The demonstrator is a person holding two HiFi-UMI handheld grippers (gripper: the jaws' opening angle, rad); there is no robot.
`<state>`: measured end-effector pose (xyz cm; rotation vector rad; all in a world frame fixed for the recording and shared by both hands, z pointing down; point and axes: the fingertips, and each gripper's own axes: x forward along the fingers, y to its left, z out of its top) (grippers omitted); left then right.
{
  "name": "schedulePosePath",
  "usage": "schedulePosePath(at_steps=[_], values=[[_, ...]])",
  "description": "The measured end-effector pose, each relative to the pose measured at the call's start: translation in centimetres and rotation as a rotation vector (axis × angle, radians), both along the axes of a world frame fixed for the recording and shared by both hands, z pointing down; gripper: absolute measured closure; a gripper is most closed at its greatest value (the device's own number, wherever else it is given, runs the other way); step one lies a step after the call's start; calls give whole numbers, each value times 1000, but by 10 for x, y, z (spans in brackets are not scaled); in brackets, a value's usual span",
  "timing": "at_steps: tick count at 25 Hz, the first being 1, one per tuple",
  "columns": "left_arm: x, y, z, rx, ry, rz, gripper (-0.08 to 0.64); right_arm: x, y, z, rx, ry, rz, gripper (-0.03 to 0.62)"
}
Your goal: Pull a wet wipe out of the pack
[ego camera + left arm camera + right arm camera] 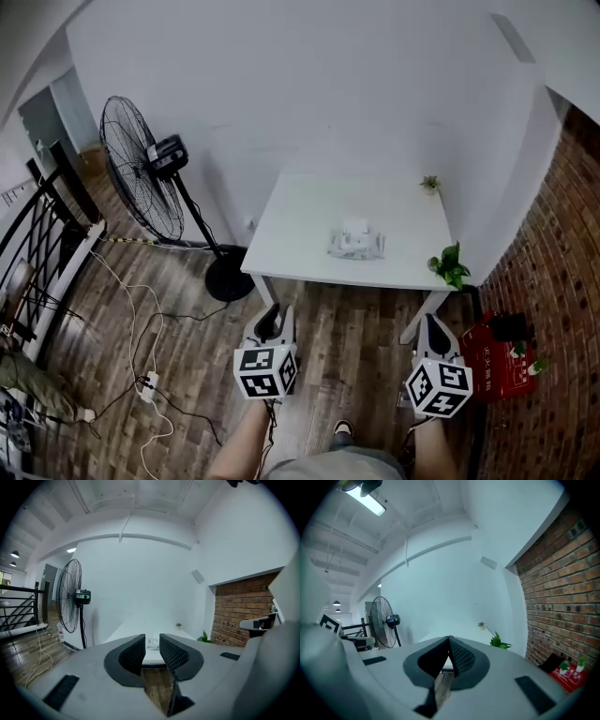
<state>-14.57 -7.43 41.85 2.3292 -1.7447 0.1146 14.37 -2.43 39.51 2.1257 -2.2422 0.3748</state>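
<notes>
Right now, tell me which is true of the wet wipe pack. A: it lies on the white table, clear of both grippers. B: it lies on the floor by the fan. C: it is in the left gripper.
A: the wet wipe pack lies on the white table, while the left gripper, jaws apart and empty, and the right gripper, jaws together, are over the floor short of it.

Bright, even, cool light. In the right gripper view a lamp (370,501) glows at 11 o'clock. The white table (300,234) is washed out; the pack (356,242) barely shows. Fisheye bending everywhere; both gripper views have black corners.
</notes>
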Motion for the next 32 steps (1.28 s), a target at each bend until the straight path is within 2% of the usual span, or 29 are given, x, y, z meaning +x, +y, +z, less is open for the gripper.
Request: schedulePosePath(at_steps=[8, 21, 32], values=[[29, -65, -7, 8, 0, -21, 472, 29, -68, -6, 2, 17, -28, 591], [53, -140, 7, -27, -22, -6, 472, 45, -141, 18, -40, -12, -26, 591], [66, -262, 19, -51, 4, 58, 472, 53, -253, 11, -31, 2, 34, 591]])
